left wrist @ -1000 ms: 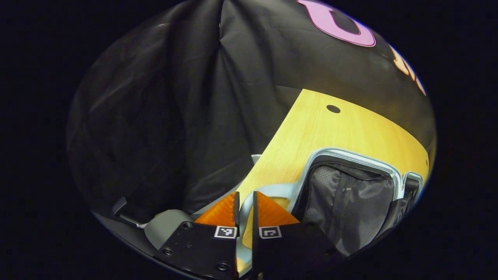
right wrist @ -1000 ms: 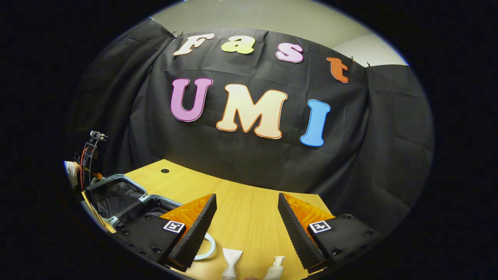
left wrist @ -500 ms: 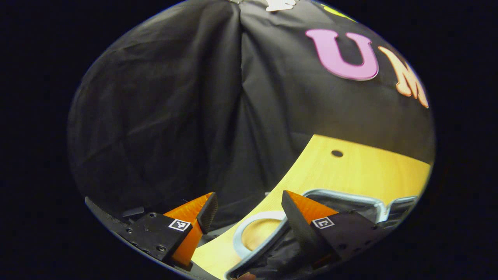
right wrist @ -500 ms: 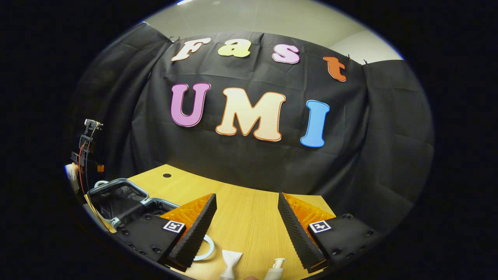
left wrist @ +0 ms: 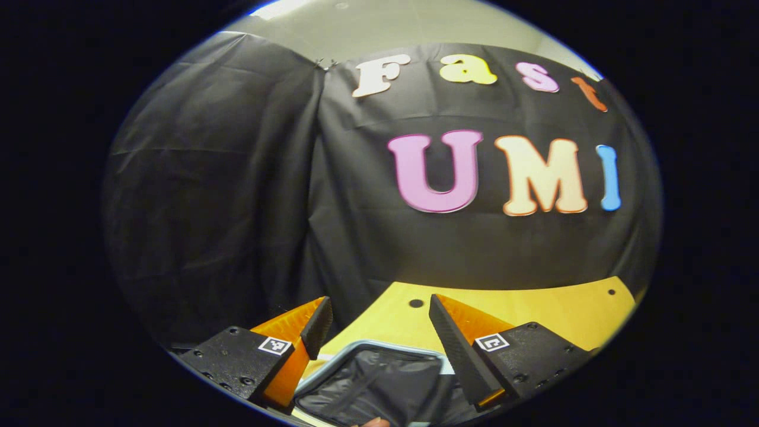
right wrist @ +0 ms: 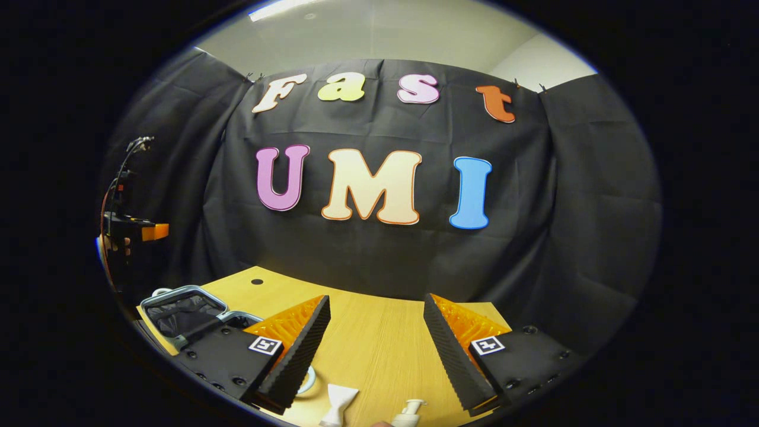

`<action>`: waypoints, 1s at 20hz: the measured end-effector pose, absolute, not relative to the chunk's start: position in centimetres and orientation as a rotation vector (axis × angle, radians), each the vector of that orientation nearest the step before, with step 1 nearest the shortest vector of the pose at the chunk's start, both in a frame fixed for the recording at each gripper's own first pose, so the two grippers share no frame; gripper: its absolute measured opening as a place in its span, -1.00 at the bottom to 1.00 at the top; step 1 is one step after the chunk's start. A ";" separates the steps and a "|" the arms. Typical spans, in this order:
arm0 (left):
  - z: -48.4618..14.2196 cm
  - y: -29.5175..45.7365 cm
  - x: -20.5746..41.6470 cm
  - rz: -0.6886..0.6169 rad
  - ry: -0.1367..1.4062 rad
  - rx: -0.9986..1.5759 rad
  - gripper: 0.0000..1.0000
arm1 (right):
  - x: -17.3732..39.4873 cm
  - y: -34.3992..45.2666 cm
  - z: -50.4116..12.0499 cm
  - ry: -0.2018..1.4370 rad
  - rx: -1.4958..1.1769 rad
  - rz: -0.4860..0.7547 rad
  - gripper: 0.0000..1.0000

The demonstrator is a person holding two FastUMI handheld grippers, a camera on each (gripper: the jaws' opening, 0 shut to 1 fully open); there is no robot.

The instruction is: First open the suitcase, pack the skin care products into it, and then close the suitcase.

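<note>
Both grippers had their fingers spread apart, gripping nothing: the left gripper (left wrist: 379, 332) hung over the open suitcase (left wrist: 373, 382), whose dark lining lay below its fingers at the table's (left wrist: 533, 308) left end. The right gripper (right wrist: 375, 338) hovered over bare wood, with a white tube (right wrist: 335, 403) and a white pump bottle (right wrist: 406, 411) lying near it, right of the suitcase.

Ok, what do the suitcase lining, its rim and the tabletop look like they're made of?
Suitcase lining: dark woven fabric, nylon-like by its soft creases and dull sheen. Rim: pale, smooth and slightly glossy, probably plastic or painted metal; I can't tell which. Tabletop: light wood or wood-look laminate, matte, with fine straight grain lines.
</note>
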State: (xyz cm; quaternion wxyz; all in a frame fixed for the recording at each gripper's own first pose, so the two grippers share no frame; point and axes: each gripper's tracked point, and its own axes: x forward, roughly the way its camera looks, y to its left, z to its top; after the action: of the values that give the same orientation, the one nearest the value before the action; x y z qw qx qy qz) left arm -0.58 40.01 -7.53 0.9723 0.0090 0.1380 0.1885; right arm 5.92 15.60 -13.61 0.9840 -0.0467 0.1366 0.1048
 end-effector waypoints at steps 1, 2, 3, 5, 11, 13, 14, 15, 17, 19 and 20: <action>-6.4 39.1 -1.5 0.354 0.278 0.021 0.93 | 5.8 15.0 -13.6 0.277 -0.086 0.211 0.99; -5.6 38.3 -2.5 0.326 0.275 0.020 0.93 | 5.6 14.3 -13.7 0.276 -0.080 0.210 0.99; -5.4 37.9 -3.9 0.304 0.273 0.012 0.93 | 5.7 13.6 -13.6 0.274 -0.077 0.206 0.99; -4.1 36.2 -5.0 0.267 0.258 -0.013 0.92 | 5.6 12.3 -13.3 0.267 -0.070 0.198 0.99; -4.7 25.8 -3.7 0.121 0.283 -0.083 0.92 | 5.3 9.6 -13.1 0.262 -0.056 0.187 0.99; -5.5 23.1 -3.6 0.065 0.309 -0.080 1.00 | 5.3 9.0 -13.0 0.260 -0.055 0.185 0.99; -5.9 21.9 -3.5 0.040 0.324 -0.077 1.00 | 5.2 8.6 -13.0 0.258 -0.058 0.182 0.99; -6.3 20.8 -3.5 0.020 0.334 -0.079 1.00 | 5.1 8.2 -13.0 0.259 -0.061 0.180 0.99; -7.2 18.4 -3.6 -0.022 0.358 -0.101 0.92 | 5.0 7.5 -13.0 0.261 -0.064 0.171 0.99; -8.3 16.3 -3.6 -0.053 0.388 -0.112 0.93 | 4.8 6.7 -13.1 0.265 -0.067 0.161 0.99; -8.9 15.3 -3.7 -0.066 0.401 -0.115 0.93 | 4.7 6.2 -13.2 0.266 -0.069 0.155 0.99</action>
State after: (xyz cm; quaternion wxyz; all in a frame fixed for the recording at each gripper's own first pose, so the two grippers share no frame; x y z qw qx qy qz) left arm -3.66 15.34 -8.85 0.9778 -0.0569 0.1992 -0.0329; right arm 4.67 6.23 -13.17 0.9876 -0.0343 0.1324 0.0773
